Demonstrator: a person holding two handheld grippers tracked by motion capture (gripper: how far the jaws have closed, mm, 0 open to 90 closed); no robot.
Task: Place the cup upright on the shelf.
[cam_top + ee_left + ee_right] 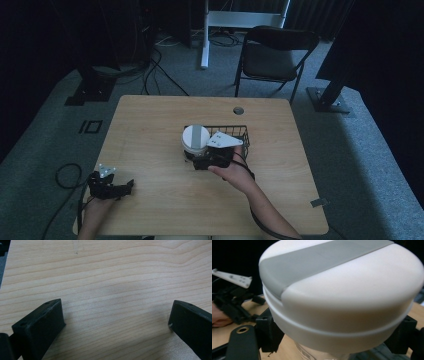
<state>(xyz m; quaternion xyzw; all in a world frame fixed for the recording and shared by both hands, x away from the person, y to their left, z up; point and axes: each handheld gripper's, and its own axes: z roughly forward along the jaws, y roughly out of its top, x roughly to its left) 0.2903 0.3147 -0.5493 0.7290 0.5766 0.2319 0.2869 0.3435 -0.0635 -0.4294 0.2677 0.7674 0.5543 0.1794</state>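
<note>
A white round container (195, 137) with a grey band across its lid is held just above the wooden table (150, 125), at the left end of a black wire basket (241, 132). My right gripper (196, 154) is shut on the container's body below the lid. In the right gripper view the lid (342, 290) looms close, with a black finger (269, 332) on each side. My left gripper (128, 186) rests open near the table's front left corner. Between its fingers (42, 325) lies bare wood. The left gripper (229, 302) also appears far off in the right gripper view.
A black folding chair (275, 55) stands beyond the table's far edge. A round cable hole (238, 110) sits near the back of the table. Cables (67, 175) trail on the grey carpet at the left. Dark stands flank the table.
</note>
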